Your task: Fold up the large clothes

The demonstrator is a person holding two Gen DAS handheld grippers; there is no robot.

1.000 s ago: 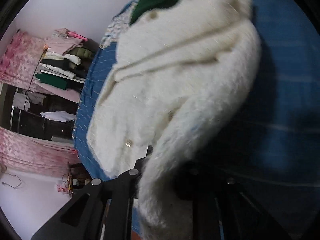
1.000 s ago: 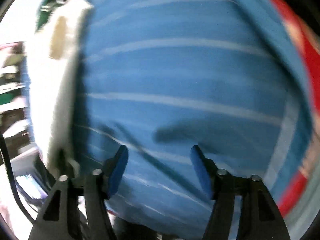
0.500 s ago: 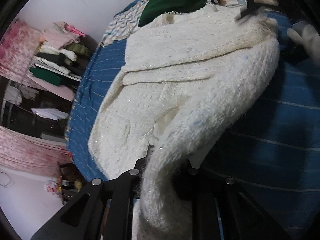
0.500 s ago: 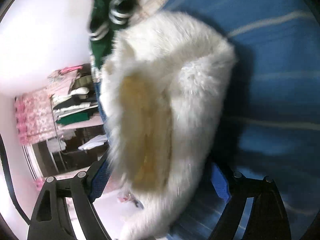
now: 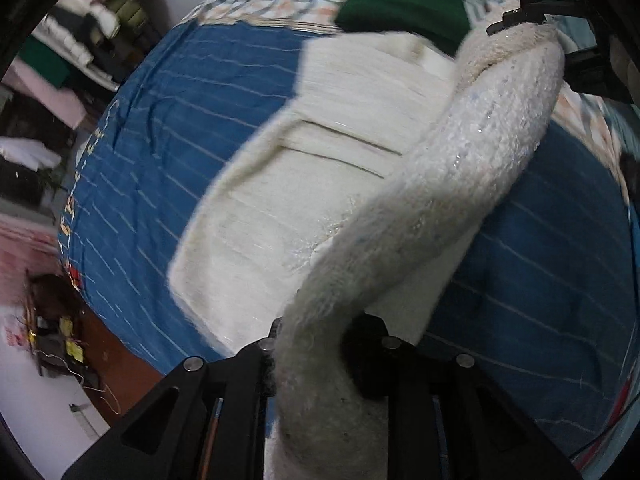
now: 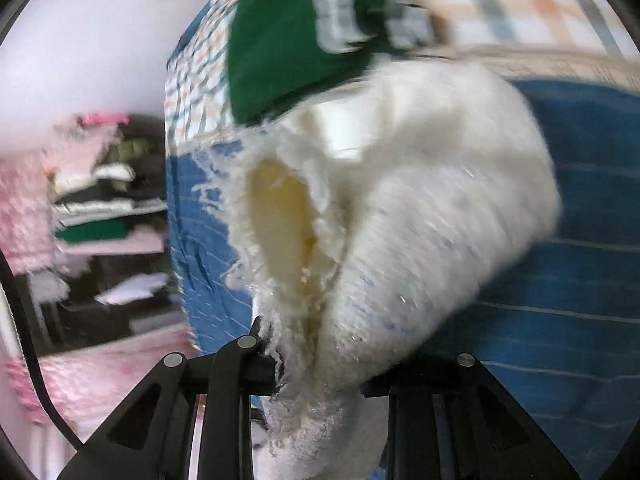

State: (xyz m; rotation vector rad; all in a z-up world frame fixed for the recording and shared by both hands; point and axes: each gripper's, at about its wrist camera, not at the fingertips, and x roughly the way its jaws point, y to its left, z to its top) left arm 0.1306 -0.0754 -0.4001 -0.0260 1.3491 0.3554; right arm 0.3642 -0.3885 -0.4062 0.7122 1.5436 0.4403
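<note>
Pinching the fuzzy white coat (image 5: 400, 240), both claws (right's just closed) hide behind it, green garment (image 5: 400, 4) beyond.

Both wrist views look steeply down at close range onto the blue striped bed (image 5: 168, 128); both share the fluffy white knitted garment (image 5: 304, 184) and green folded cloth (image 6: 276, 48).
</note>
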